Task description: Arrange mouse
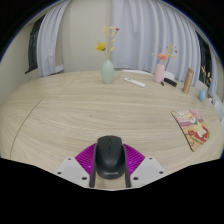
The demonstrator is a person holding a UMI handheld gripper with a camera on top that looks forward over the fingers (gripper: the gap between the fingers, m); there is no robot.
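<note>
Though gripped by jaws, black mouse (108, 158).

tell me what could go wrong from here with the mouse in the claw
1. The claw appears shut on the black mouse; its rounded, smooth shell could slip out from between the purple pads if lifted or swung quickly.
2. The vase with a flower stands straight ahead; a long forward push could tip it.
3. The book lies ahead and aside of the claw; setting the mouse down there could leave it resting unevenly.

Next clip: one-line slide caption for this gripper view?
Black mouse held between the fingers above a wooden table, vase beyond.
</note>
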